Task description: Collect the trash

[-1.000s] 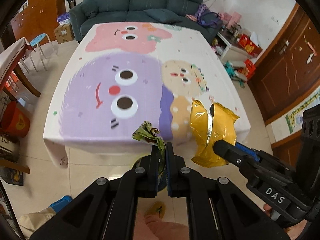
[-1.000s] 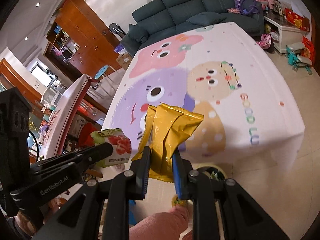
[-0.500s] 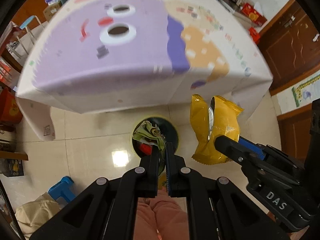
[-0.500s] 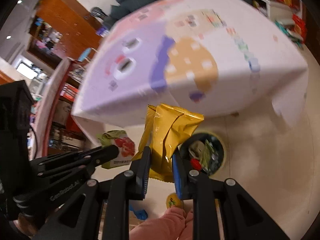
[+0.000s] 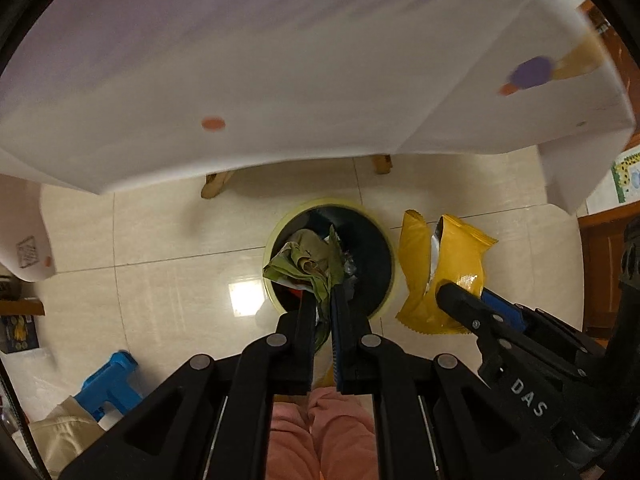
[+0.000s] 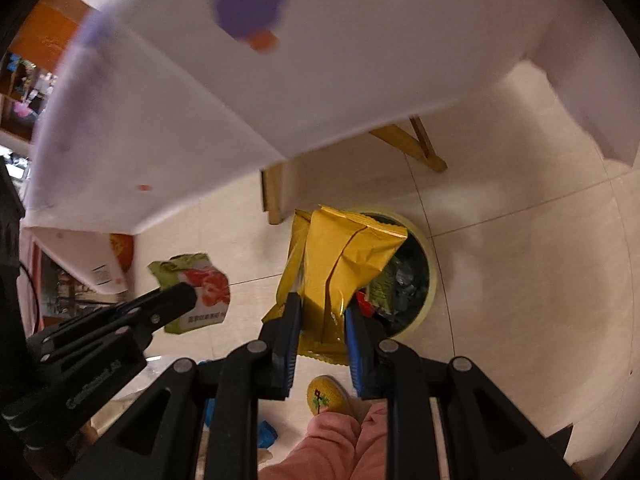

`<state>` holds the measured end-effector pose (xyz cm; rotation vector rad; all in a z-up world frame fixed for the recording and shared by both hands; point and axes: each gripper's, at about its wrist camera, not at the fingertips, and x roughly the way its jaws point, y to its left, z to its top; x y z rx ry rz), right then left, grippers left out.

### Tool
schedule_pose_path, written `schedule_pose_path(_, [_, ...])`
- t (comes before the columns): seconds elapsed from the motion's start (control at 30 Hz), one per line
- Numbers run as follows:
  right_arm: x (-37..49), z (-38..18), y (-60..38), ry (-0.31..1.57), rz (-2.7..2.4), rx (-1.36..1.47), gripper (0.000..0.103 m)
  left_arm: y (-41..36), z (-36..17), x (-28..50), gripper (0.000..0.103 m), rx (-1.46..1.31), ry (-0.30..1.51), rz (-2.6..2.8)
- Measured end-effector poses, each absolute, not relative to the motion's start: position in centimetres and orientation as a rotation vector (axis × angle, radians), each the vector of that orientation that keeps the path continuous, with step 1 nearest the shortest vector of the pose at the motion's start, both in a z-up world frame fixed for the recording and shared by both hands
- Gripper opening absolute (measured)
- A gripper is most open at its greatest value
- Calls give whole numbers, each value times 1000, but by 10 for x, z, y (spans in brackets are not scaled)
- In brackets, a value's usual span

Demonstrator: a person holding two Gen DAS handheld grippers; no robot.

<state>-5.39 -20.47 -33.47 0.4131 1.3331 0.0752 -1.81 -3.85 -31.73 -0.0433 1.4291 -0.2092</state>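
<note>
My left gripper (image 5: 322,298) is shut on a crumpled green snack wrapper (image 5: 308,261) and holds it right above the round yellow-rimmed trash bin (image 5: 390,280) on the floor. The wrapper also shows in the right wrist view (image 6: 198,286), with the left gripper (image 6: 176,298). My right gripper (image 6: 320,308) is shut on a yellow foil snack bag (image 6: 340,264) above the bin's (image 6: 430,280) left edge. The bag also shows in the left wrist view (image 5: 444,276), just right of the bin. The bin holds other wrappers.
The table's hanging white cloth (image 5: 280,80) fills the upper part of both views, with wooden legs (image 6: 274,196) behind the bin. A blue stool (image 5: 110,380) stands at the lower left. The person's pink trousers (image 5: 320,432) and a yellow slipper (image 6: 326,394) are below.
Both grippers have tilted down from the tabletop to the floor, carrying their wrappers over the trash bin. Both grips are unchanged.
</note>
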Motion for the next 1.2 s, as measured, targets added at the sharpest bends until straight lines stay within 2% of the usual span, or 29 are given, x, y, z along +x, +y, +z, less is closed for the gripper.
schedule_pose_path(0.33, [-33,-391,-202,1385,55,391,23,-36,-372,-2,10,-58,1462,-154])
schedule_pose_path(0.5, [-29,-397,-198,1386,58,361,25,-36,-378,5,32,-47,1437,-118])
schedule_pose_path(0.57, [-27,-398,-199,1388,65,361,26,-34,-376,6,55,-47,1424,-105])
schedule_pose_path(0.63, [-26,-400,-198,1392,72,355,31,-32,-373,6,64,-44,1399,-85])
schedule_pose_path(0.67, [-23,-405,-200,1393,73,351,41,-31,-372,7,67,-42,1394,-82])
schedule_pose_path(0.7, [-23,-404,-200,1388,74,344,47,-30,-371,7,67,-40,1391,-82])
schedule_pose_path(0.73, [-21,-403,-199,1382,73,339,48,-30,-371,6,68,-36,1391,-83])
schedule_pose_path(0.87, [-19,-400,-200,1369,68,338,48,-32,-372,3,71,-22,1401,-92])
schedule_pose_path(0.97, [-18,-399,-201,1365,55,332,49,-30,-371,1,78,-39,1395,-83])
schedule_pose_path(1.2, [-19,-400,-204,1358,33,326,49,-27,-372,1,78,-32,1390,-62])
